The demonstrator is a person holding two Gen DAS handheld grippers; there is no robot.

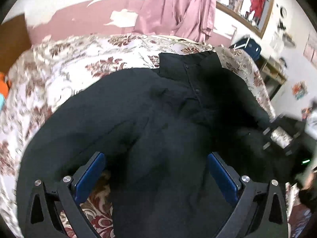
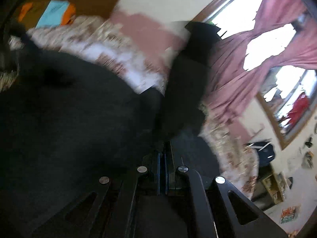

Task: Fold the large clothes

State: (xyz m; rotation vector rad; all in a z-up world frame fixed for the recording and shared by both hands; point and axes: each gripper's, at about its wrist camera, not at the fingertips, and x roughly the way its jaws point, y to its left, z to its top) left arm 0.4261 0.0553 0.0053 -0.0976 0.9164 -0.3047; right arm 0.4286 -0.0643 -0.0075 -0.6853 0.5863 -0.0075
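A large black coat (image 1: 150, 119) with a snap-button placket lies spread on the floral bedspread (image 1: 79, 63). My left gripper (image 1: 157, 170) hovers over its lower part, open, blue pads (image 1: 91, 176) wide apart with a bulge of coat between them, not pressed. In the right wrist view my right gripper (image 2: 162, 154) is shut on a part of the black coat (image 2: 188, 83), which stands up from the fingertips in a blurred strip. The rest of the coat (image 2: 69, 109) fills the left of that view. The right gripper (image 1: 277, 138) shows blurred at the coat's right edge.
Pink curtains (image 1: 178, 10) hang at the window behind the bed. A framed mirror (image 1: 249, 4) and a low shelf (image 1: 273, 75) stand along the right wall, with a dark blue chair (image 1: 247, 47) beside the bed. Orange and blue items (image 2: 55, 11) lie past the bed's far end.
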